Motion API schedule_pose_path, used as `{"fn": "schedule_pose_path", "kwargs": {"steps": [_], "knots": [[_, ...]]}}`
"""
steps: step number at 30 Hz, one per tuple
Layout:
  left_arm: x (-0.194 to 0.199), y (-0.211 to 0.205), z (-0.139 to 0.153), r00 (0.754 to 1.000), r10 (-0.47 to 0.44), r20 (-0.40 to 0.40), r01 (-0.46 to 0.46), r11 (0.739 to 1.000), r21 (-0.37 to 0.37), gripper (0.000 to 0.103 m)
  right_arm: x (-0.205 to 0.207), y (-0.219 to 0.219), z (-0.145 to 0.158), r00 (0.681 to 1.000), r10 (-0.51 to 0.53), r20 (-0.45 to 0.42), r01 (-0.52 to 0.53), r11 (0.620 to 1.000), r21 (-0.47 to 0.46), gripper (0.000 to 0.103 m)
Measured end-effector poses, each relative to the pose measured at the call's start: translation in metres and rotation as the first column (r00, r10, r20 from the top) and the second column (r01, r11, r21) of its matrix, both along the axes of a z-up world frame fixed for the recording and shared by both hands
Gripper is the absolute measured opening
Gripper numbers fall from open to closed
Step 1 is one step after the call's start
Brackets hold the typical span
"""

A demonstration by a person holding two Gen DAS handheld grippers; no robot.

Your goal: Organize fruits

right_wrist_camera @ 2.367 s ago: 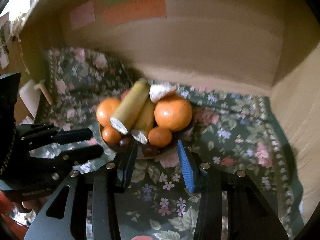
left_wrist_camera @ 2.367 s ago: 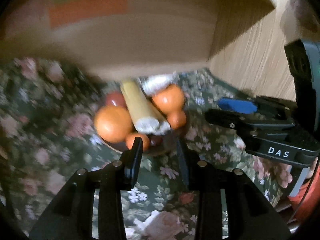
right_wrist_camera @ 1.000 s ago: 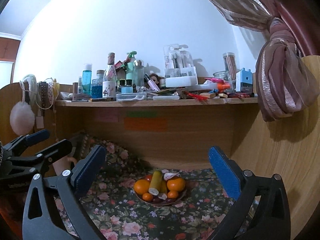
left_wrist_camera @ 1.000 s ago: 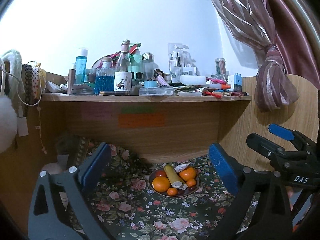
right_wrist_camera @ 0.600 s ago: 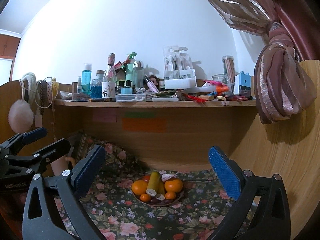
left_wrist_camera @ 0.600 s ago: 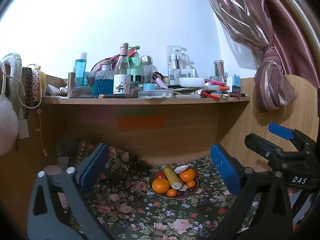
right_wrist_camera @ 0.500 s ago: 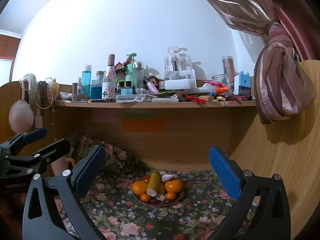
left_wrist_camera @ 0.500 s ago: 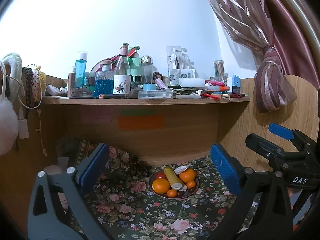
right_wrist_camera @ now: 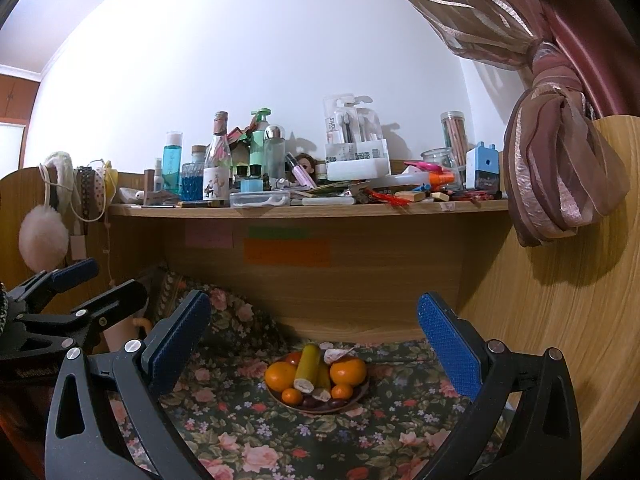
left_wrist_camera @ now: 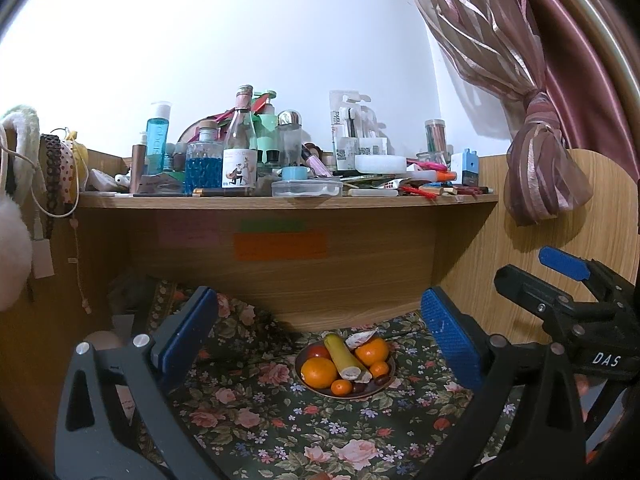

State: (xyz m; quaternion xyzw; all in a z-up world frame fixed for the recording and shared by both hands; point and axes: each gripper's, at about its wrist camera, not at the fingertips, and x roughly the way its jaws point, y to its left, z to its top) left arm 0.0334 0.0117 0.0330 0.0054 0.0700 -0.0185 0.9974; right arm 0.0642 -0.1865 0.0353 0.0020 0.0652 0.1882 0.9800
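Both claws are pulled well back from the fruit here. The left claw (left_wrist_camera: pixel 318 334) has its blue-padded fingers spread wide with nothing between them, and the right claw (right_wrist_camera: pixel 312 336) is the same: wide apart, gripping nothing. Each one shows up at the edge of the other's camera too, the right one on the right side of the left wrist view and the left one on the left side of the right wrist view.

The fruit is all heaped on one small brown plate (left_wrist_camera: pixel 370 392) sitting on the worktop, which is covered with a dark floral cloth (left_wrist_camera: pixel 280 432). The plate is in the recess under the shelf, near the back panel. On it there is a big orange (left_wrist_camera: pixel 319 372) at the front left, another orange (left_wrist_camera: pixel 372 352) toward the back right, and a couple of small ones (left_wrist_camera: pixel 341 387) along the front edge. A banana (left_wrist_camera: pixel 345 358) (peeled at its near end, the pale tip is showing) lies diagonally across the pile, with something red (left_wrist_camera: pixel 314 352) tucked behind the big orange. From the right wrist view a second yellow piece (right_wrist_camera: pixel 323 380) sits right beside the banana, plus a few dark little fruits (right_wrist_camera: pixel 320 403) at the front rim.

Above all that, the wooden shelf (left_wrist_camera: pixel 280 200) is crammed with bottles, jars and pens, and a tied-back pink curtain (left_wrist_camera: pixel 536 176) hangs at the right.
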Motion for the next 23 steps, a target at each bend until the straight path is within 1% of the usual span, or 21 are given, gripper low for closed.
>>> {"fn": "schedule_pose_path", "kwargs": {"steps": [8,19,23], "knots": [[0.0037,-0.0014,-0.0018,1.0,-0.016,-0.017,0.016,1.0,-0.008,0.103,-0.0005,0.0014,0.0006,1.0,0.002,-0.005,-0.002,1.0,0.004,0.103],[0.003,-0.0052,-0.0026,1.0,-0.018,-0.005,0.018,1.0,0.006,0.103,0.0009,0.0058,-0.0007,1.0,-0.001,-0.01,0.001,1.0,0.004,0.103],[0.0033,-0.0046,-0.0031,1.0,-0.025,-0.011,0.025,1.0,-0.001,0.103,0.0019,0.0062,-0.0018,1.0,0.001,-0.016,-0.001,1.0,0.007,0.103]]}}
